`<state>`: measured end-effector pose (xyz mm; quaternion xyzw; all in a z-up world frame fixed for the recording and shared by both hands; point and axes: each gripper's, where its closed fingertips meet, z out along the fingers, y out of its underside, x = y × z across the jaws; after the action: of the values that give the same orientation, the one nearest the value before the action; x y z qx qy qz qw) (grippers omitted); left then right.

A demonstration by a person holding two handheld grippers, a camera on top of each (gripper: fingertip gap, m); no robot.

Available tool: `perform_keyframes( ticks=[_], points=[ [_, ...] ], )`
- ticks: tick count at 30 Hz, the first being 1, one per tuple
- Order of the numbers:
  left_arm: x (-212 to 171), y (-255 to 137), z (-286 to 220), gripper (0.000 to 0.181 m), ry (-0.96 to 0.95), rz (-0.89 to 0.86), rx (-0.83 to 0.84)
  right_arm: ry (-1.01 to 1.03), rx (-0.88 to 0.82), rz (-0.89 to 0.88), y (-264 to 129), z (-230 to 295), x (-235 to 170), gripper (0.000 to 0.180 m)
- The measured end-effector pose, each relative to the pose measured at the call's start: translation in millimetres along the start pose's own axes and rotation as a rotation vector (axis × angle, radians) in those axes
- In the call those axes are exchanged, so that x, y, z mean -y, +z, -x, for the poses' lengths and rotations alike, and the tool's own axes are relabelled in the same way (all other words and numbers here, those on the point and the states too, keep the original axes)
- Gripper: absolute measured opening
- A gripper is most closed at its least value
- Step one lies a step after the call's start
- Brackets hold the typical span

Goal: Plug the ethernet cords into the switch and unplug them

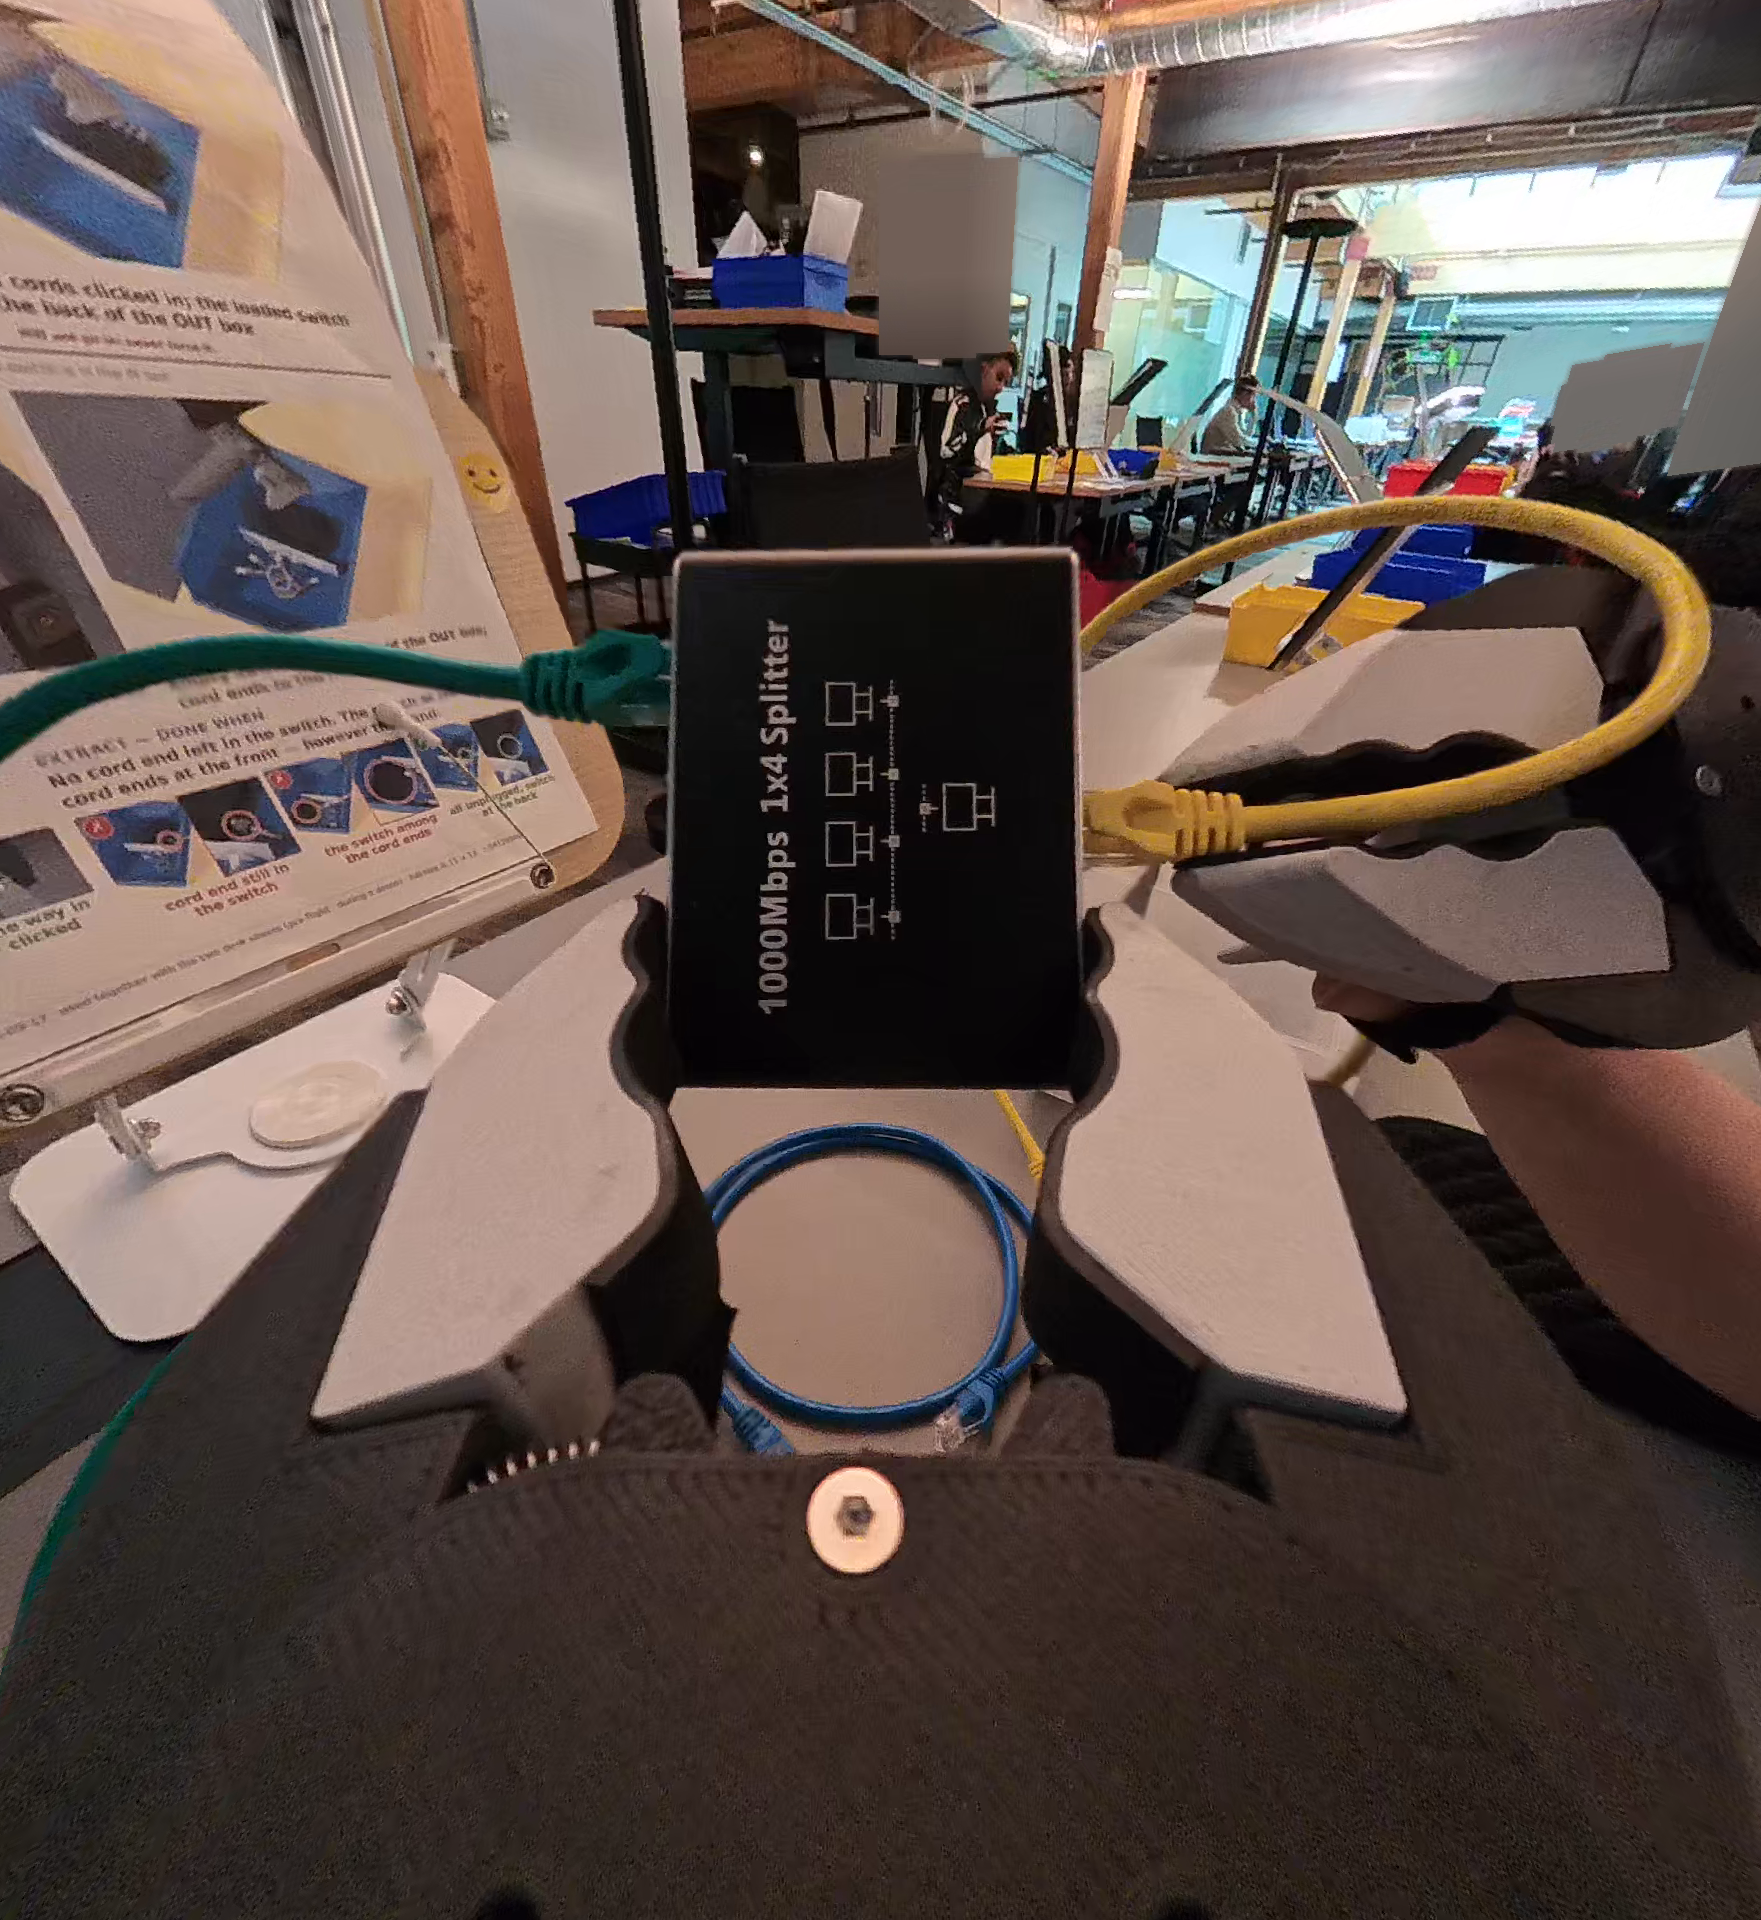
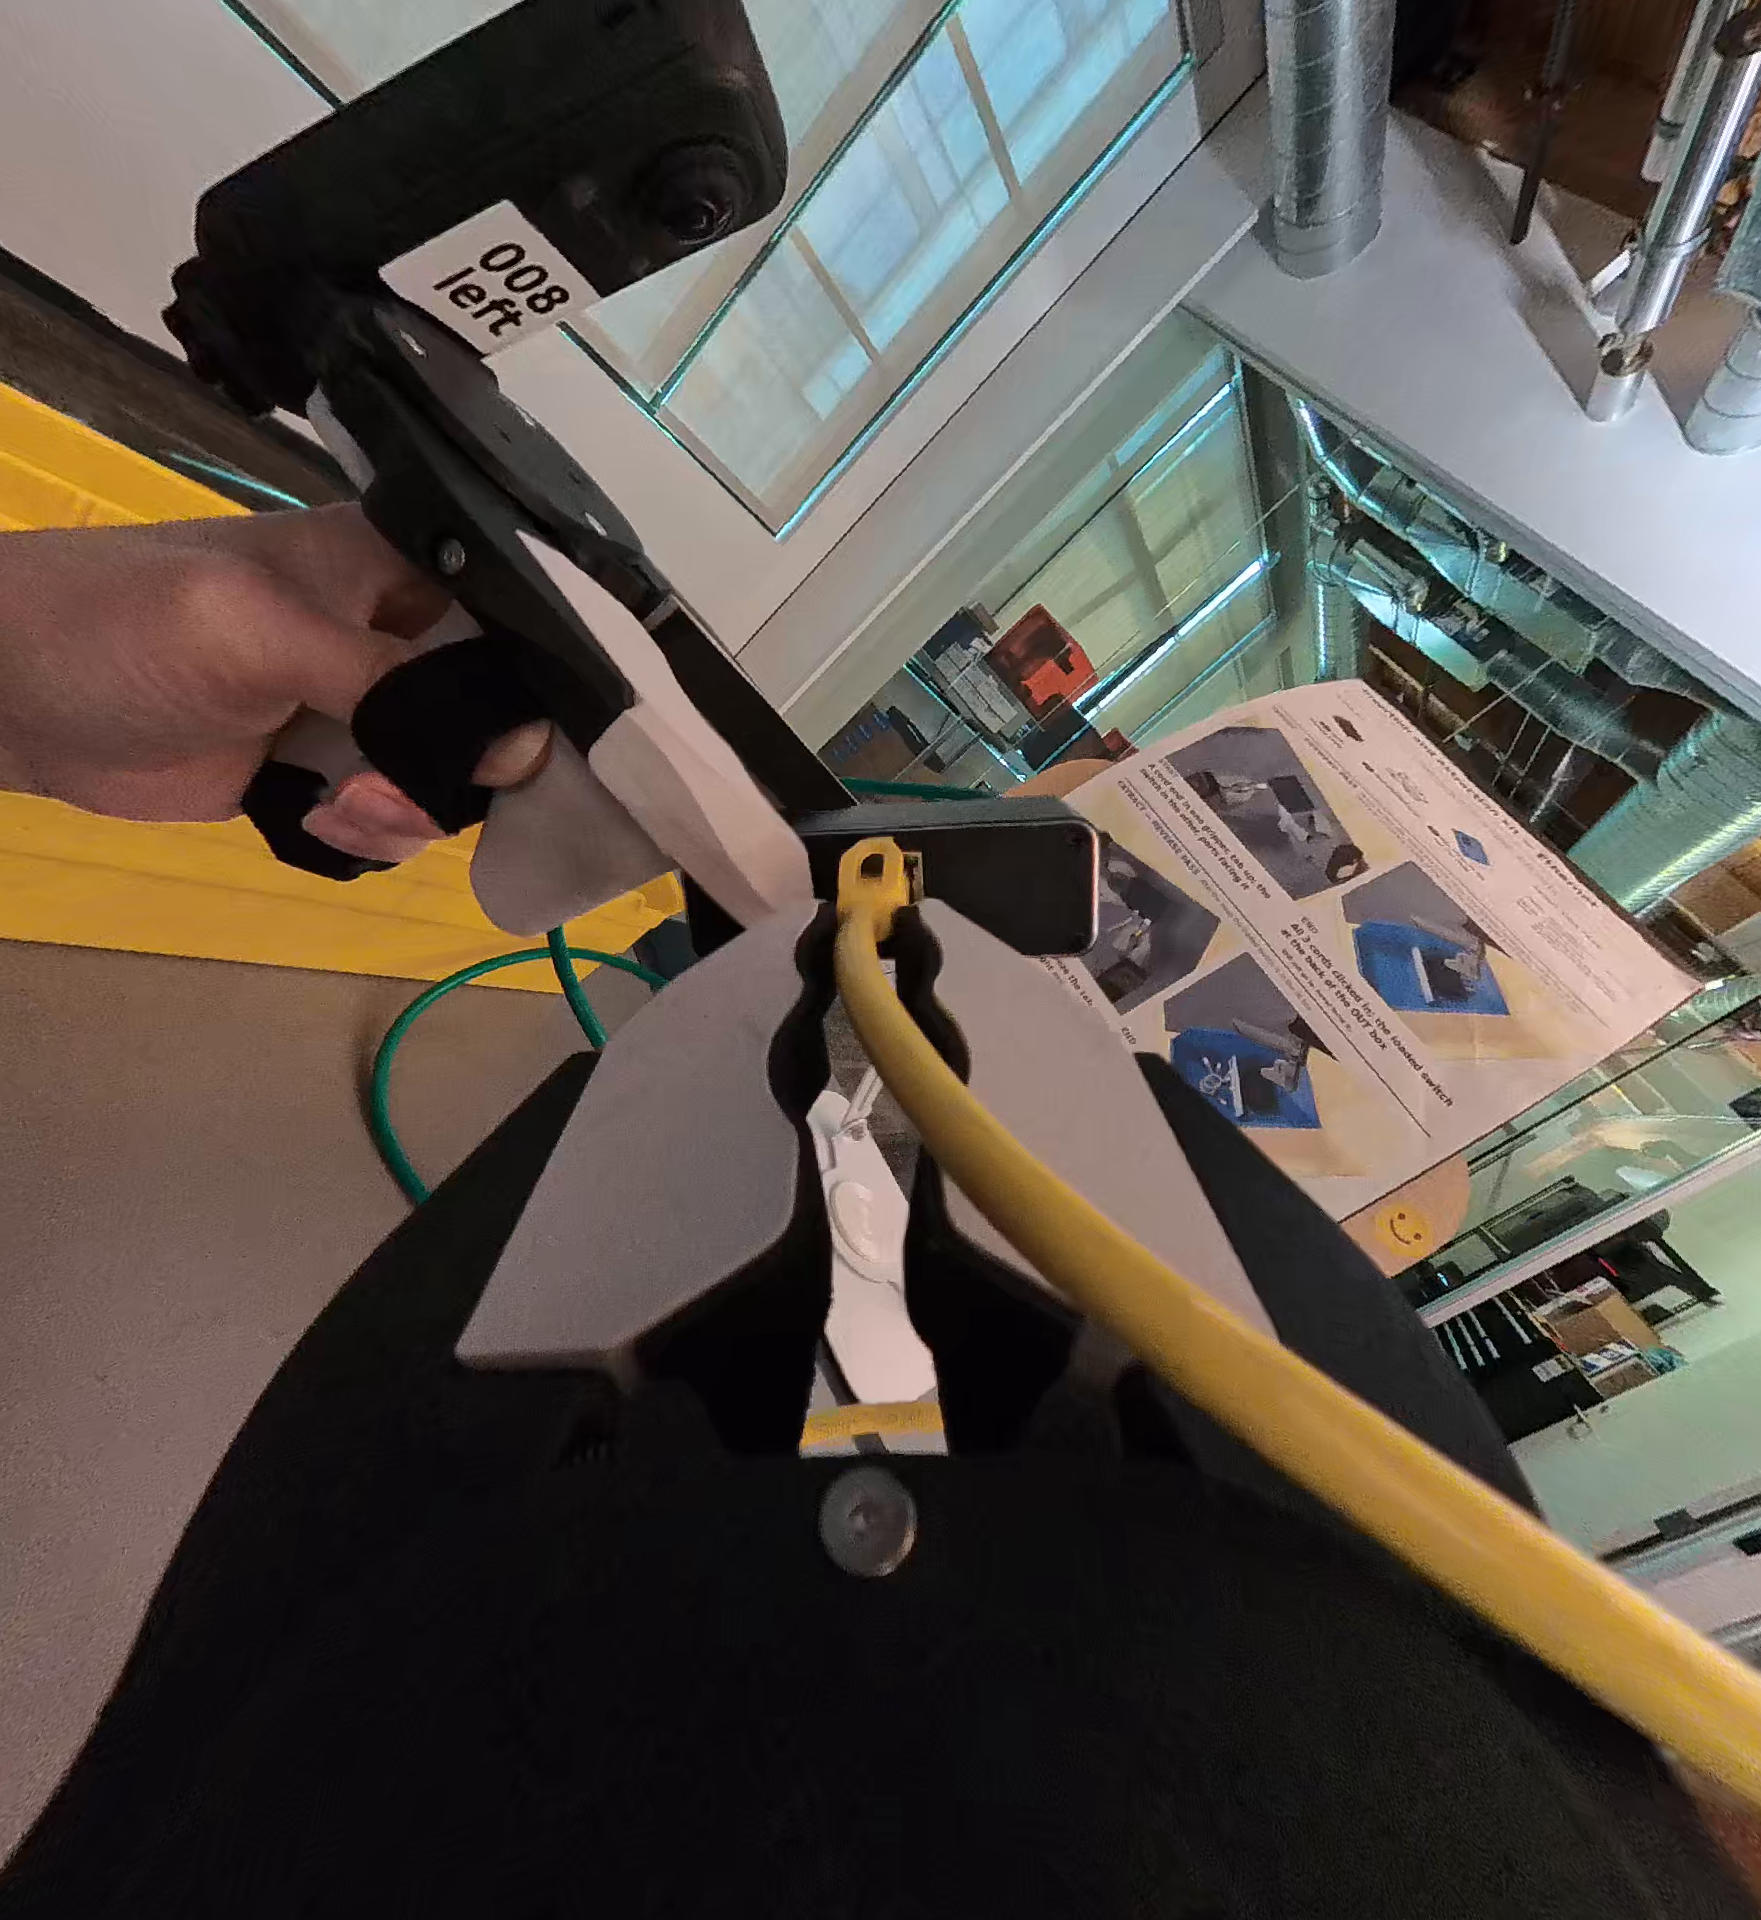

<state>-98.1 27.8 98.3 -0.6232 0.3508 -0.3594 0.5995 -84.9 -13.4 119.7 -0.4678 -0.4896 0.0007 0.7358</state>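
Two tongs share the job: left tongs (image 1: 876, 997) clamp the switch (image 1: 871, 821) upright above the surface, steadying it while right tongs (image 1: 1167, 826) pinch the yellow cord (image 1: 1182, 819) at its side port.

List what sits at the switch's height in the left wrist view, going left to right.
Instruction sheet → green cord → black switch, clamped by the left gripper → yellow plug → right gripper, shut on the yellow cord.
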Motion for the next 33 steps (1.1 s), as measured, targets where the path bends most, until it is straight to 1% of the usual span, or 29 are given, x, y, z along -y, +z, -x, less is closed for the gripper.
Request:
perform_keyframes(
  ticks=[5,8,10,11,12,14,15,17,19,20,22,24,25,27,29,31,33],
  points=[
    [4,-1,-2,0.074,0.010,-0.010,0.023,0.015,0.002,-0.004,-3,-2,4,0.012],
    [2,-2,8,0.074,0.052,0.044,0.079,0.040,0.011,0.055,4,-2,-7,0.011],
    [1,-4,12,0.074,0.074,0.092,0.071,0.062,0.056,0.100,6,2,-9,0.012],
    [0,-7,15,0.074,0.067,0.126,0.074,0.080,0.096,0.158,4,5,-12,0.011],
    [0,-11,21,0.074,0.055,0.143,0.085,0.109,0.171,0.216,-1,13,-13,0.011],
    [-3,-21,32,0.074,0.023,0.190,0.084,0.234,0.422,0.300,-23,44,-4,0.009],
    [-8,-26,36,0.074,0.004,0.238,0.070,0.307,0.527,0.308,-36,56,7,0.009],
    [-24,-37,35,0.074,0.004,0.377,0.004,0.415,0.732,0.252,-67,74,38,0.008],
    [-41,-46,34,0.074,0.037,0.499,-0.033,0.447,0.912,0.161,-104,83,68,0.008],
    [-51,-51,31,0.074,0.057,0.556,-0.064,0.446,0.941,0.100,-118,78,80,0.008],
    [-69,-57,20,0.074,0.129,0.655,-0.141,0.407,0.906,-0.008,-138,61,89,0.007],
    [-82,-59,2,0.074,0.197,0.699,-0.250,0.362,0.749,-0.022,-135,35,70,0.006],
    [-88,-59,-10,0.074,0.206,0.711,-0.312,0.336,0.667,0.015,-127,22,51,0.006],
    [-100,-59,-30,0.074,0.214,0.749,-0.409,0.337,0.604,0.141,-108,12,4,0.008],
    [-117,-59,-41,0.074,0.240,0.804,-0.438,0.389,0.609,0.294,-84,16,-48,0.009],
    [-136,-57,-41,0.074,0.231,0.880,-0.396,0.434,0.652,0.424,-58,36,-95,0.009],
    [-156,-59,-43,0.074,0.212,0.934,-0.350,0.538,0.791,0.513,-42,71,-123,0.009]
  ],
)
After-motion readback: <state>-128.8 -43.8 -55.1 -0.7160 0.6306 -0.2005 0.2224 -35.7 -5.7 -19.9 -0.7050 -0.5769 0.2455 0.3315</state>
